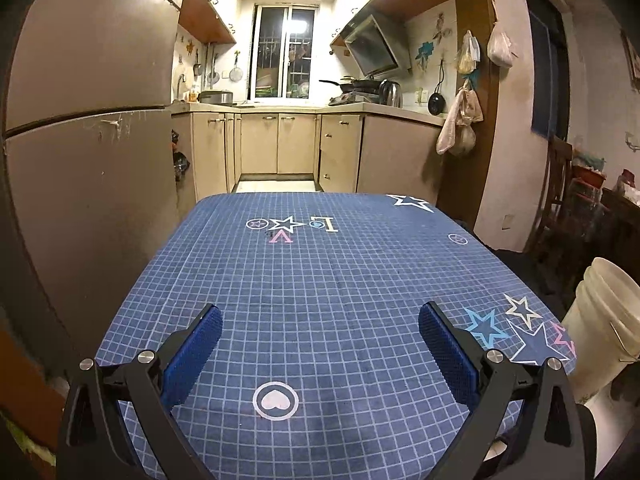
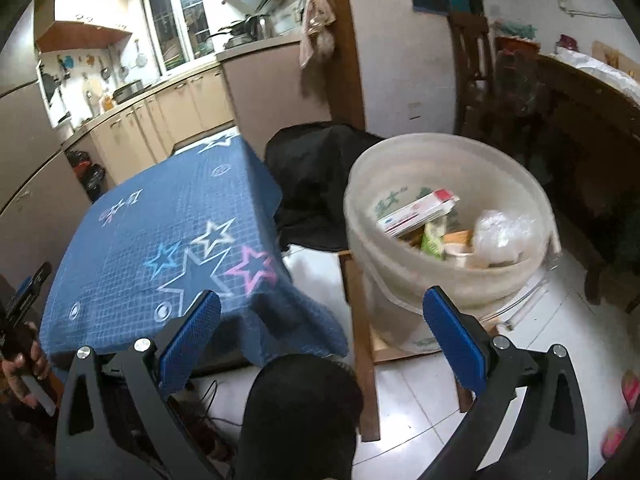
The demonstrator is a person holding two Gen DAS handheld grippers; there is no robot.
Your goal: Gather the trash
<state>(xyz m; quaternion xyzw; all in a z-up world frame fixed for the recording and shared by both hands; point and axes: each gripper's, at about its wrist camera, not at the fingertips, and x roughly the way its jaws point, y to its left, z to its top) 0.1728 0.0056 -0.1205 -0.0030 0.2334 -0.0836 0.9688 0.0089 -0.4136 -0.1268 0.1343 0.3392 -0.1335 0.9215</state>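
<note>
Tongs both spread wide, nothing between the pads. Left gripper (image 1: pixel 320 354) hovers over the table (image 1: pixel 320 280), whose blue checked cloth shows no trash. Right gripper (image 2: pixel 322 338) hangs beside the table, pointing toward the white bucket (image 2: pixel 400 280) on its low wooden stand just off the table's corner, likely placed within reach for drops. Trash sits inside the bucket: one flat box (image 2: pixel 420 210), one green packet (image 2: pixel 434 240), one crumpled clear bag (image 2: pixel 500 232), one small cup (image 2: pixel 458 252); deeper bits unclear. Collection looks done.
</note>
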